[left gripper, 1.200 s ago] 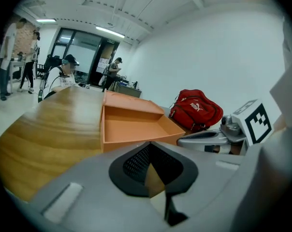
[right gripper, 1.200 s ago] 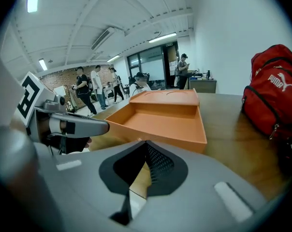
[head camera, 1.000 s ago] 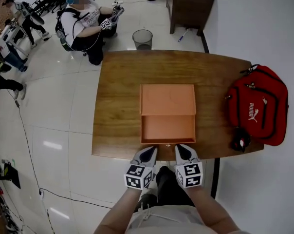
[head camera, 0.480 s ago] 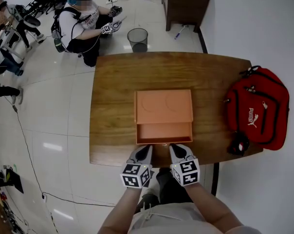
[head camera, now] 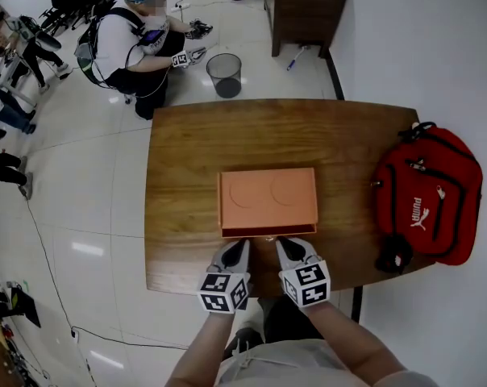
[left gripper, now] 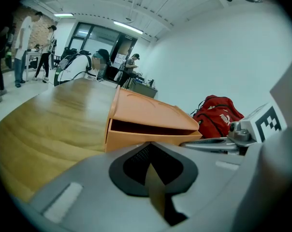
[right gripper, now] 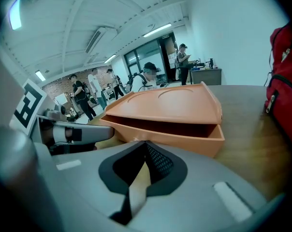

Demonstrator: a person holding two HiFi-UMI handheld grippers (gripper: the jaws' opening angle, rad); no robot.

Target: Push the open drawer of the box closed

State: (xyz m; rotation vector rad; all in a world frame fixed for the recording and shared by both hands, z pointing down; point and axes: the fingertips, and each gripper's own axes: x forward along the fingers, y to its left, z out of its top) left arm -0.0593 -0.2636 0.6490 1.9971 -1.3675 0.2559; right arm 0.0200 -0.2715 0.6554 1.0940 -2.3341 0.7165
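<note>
— What are the grippers up to?
— Left gripper [head camera: 236, 247] and right gripper [head camera: 286, 244] each have their jaws pressed together, holding nothing, noses side by side at the drawer [head camera: 268, 232] front.
— And the drawer?
— Out just a sliver from the orange box [head camera: 268, 196], mid-table [head camera: 179, 151]. A red backpack [head camera: 429, 192] sits well off to the right.

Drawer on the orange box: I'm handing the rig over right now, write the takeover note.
Left gripper: shut, empty, tip at the drawer front.
Right gripper: shut, empty, beside it at the same front.
Box: middle of the table, red bag to its right.
Done: drawer nearly in.
Left: both gripper views show a narrow gap; push it flush, probably with both tips.
</note>
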